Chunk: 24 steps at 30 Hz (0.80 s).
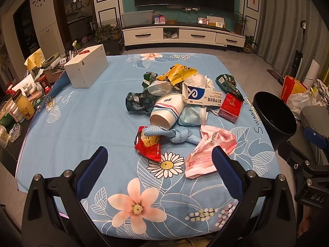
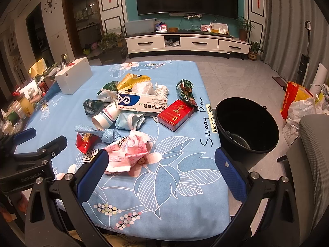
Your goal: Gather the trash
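Note:
A heap of trash lies mid-table on the blue flowered cloth: a paper cup on its side, a white-blue medicine box, a red box, a pink wrapper, a red snack bag, a knotted blue cloth. My left gripper hovers open just in front of the heap, holding nothing. My right gripper is open too, low over the table's near right part, with the pink wrapper by its left finger. A black bucket stands off the table's right edge.
A white box sits at the table's far left. Bottles and jars crowd a side surface on the left. Bags and a grey chair stand right of the bucket. A TV cabinet lines the far wall.

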Each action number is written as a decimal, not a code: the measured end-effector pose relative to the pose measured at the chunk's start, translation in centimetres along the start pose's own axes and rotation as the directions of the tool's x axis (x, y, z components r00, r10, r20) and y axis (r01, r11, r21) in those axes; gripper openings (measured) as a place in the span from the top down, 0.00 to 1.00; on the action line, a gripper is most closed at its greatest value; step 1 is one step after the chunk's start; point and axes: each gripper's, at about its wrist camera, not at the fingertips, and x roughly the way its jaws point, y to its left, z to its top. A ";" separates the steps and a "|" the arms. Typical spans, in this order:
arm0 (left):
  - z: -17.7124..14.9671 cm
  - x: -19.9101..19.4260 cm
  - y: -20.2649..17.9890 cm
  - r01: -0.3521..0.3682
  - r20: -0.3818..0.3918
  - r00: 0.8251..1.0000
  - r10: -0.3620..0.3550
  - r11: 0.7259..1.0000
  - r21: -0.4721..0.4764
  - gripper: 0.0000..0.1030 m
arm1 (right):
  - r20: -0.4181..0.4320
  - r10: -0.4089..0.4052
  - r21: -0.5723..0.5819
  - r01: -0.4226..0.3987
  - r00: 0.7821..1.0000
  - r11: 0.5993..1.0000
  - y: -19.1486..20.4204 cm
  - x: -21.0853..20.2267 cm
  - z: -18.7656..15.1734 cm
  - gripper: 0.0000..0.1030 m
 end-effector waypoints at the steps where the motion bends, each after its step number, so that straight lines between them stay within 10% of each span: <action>1: 0.0 0.0 0.0 0.001 0.000 1.000 -0.001 1.000 0.000 0.02 | 0.001 -0.001 0.000 0.001 1.000 1.000 0.0 0.1 0.0 0.02; 10: -0.6 0.5 2.7 0.227 0.032 0.974 -0.224 0.968 -0.108 0.02 | 0.021 0.094 0.091 -0.095 0.995 0.991 -3.4 -0.3 -0.2 0.02; 24: -4.4 6.7 5.5 0.301 -0.019 0.950 -0.311 0.930 -0.210 0.02 | -0.195 0.337 0.194 -0.300 0.921 0.934 -3.4 7.5 -4.5 0.02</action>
